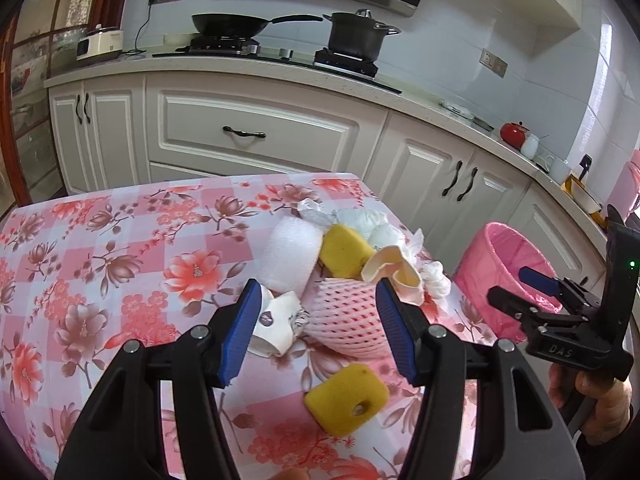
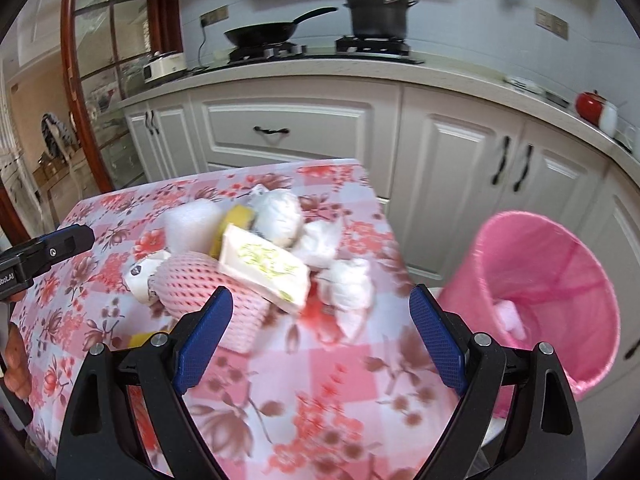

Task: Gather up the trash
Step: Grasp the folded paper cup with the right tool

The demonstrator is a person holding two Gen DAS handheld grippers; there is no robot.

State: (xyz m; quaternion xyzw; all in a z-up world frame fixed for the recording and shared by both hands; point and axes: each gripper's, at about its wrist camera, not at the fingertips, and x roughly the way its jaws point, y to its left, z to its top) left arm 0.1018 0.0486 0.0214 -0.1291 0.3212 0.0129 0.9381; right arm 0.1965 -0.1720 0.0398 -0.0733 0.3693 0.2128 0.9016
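A heap of trash lies on the floral tablecloth (image 1: 120, 280): a pink foam fruit net (image 1: 348, 320), a crumpled paper cup (image 1: 276, 328), a white foam piece (image 1: 292, 256), two yellow sponges (image 1: 348, 396) and white tissues (image 1: 360, 220). The right wrist view also shows a flat pack with green print (image 2: 264, 272) on the net (image 2: 208, 284). My left gripper (image 1: 318, 286) hovers open just short of the net, gripping nothing. My right gripper (image 2: 320, 292) is wide open and empty. It appears in the left wrist view (image 1: 516, 286) in front of the pink bin (image 1: 500, 256).
The pink-lined bin (image 2: 552, 280) stands on the floor off the table's right edge, with a bit of pink trash inside. White cabinets (image 1: 248, 132) and a counter with a wok (image 1: 232, 26) and pot (image 1: 356, 36) run behind the table. A hand (image 1: 600, 400) holds the right gripper.
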